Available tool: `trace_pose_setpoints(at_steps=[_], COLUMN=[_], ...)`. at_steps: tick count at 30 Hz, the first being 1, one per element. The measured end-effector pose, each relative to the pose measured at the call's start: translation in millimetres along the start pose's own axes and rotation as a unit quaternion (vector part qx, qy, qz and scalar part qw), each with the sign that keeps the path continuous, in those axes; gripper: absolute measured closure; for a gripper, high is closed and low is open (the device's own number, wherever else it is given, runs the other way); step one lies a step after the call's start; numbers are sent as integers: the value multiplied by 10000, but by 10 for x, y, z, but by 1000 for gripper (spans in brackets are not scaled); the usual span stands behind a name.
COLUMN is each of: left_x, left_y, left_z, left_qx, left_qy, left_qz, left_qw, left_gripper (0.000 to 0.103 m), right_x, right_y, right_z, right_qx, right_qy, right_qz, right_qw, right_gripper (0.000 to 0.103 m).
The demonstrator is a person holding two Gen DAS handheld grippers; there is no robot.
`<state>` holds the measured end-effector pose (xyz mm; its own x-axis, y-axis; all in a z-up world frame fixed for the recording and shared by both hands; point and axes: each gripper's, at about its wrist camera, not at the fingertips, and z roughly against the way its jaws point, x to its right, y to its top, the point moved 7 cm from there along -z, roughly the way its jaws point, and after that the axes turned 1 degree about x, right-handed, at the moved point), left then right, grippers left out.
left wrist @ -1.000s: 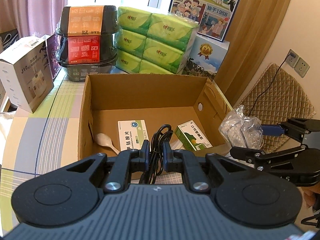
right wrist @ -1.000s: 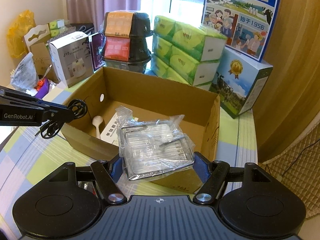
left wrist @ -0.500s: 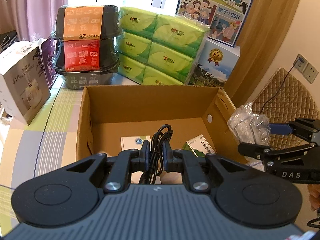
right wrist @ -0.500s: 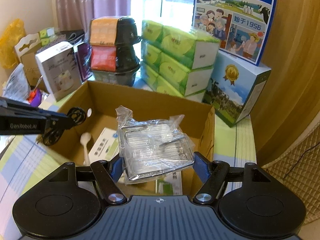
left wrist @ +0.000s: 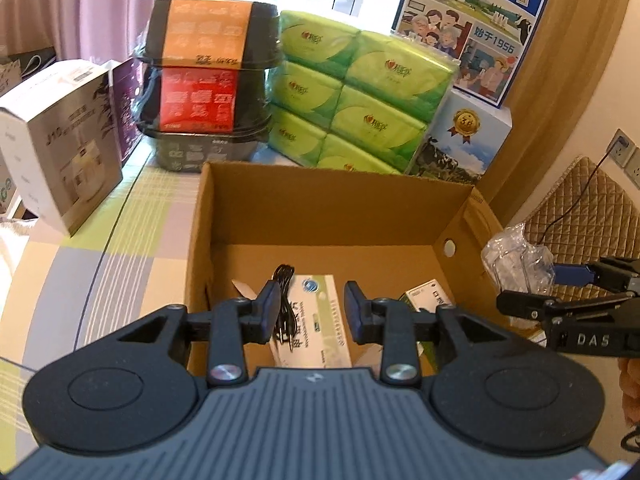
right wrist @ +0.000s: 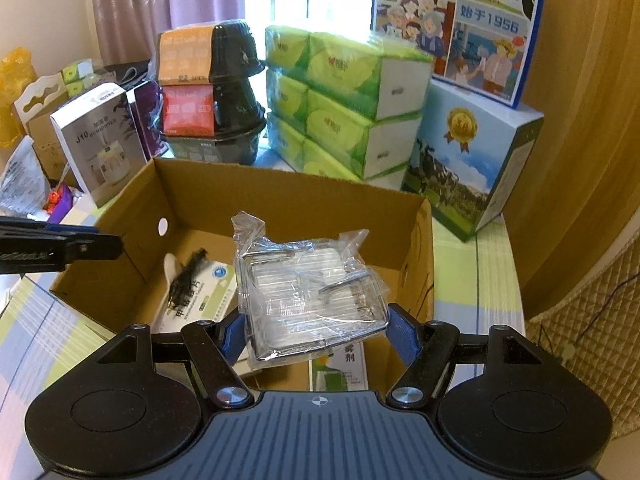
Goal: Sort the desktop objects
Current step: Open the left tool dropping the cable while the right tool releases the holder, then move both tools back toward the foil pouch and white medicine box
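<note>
An open cardboard box [left wrist: 320, 196] [right wrist: 288, 196] stands on the table. My left gripper [left wrist: 312, 310] hovers open over its near edge with nothing between the fingers. The black coiled cable [left wrist: 285, 308] [right wrist: 186, 276] lies in the box on a white medicine carton [left wrist: 316, 324] [right wrist: 200, 292]. My right gripper [right wrist: 316, 330] [left wrist: 560, 280] is shut on a clear plastic packet [right wrist: 312, 288] [left wrist: 516, 260], held above the box's right side. A green and white carton [left wrist: 428, 296] [right wrist: 340, 368] and a pale spoon [right wrist: 170, 266] also lie inside.
Behind the box stand stacked black food containers [left wrist: 208, 88], green tissue packs [left wrist: 360, 96] and blue milk cartons [left wrist: 468, 140]. A white appliance box [left wrist: 56, 136] is at the left. A quilted chair back [left wrist: 580, 208] is at the right.
My left gripper opened and the black cable dropped into the box onto the white carton. Both grippers moved forward over the box; the right one still holds the packet.
</note>
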<state>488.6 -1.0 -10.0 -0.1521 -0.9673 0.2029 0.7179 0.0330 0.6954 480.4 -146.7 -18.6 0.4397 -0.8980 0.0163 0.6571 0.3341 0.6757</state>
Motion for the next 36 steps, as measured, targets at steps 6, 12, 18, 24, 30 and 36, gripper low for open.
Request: trace_pose_setpoints(at_steps=[6, 12, 18, 24, 30, 36], left_x=[-13, 11, 39, 122, 136, 56], left_y=[-41, -80, -224, -435, -661, -1019], left_z=[76, 166, 315, 568, 894, 1202], left_qx=[-7, 95, 153, 252, 320, 191], left_qy=[39, 58, 126, 305, 455, 709], left_qz=[-35, -114, -125, -147, 61, 501], left_qw=[10000, 9999, 9997, 9991, 9984, 9960], left_gripper=[69, 49, 31, 8, 2, 2], right_x=[-6, 72, 133, 100, -35, -233], right_y=[52, 184, 21, -292, -607, -956], right_z=[-23, 63, 260, 490, 802, 1110], right_qx=[87, 517, 571, 413, 336, 308], right_qy=[-14, 10, -25, -7, 1, -15], right_qz=[-138, -502, -697, -857, -907, -813], right_qw=[9999, 9974, 9959, 9955, 9953, 9962], right_gripper=[35, 18, 18, 15, 9, 5])
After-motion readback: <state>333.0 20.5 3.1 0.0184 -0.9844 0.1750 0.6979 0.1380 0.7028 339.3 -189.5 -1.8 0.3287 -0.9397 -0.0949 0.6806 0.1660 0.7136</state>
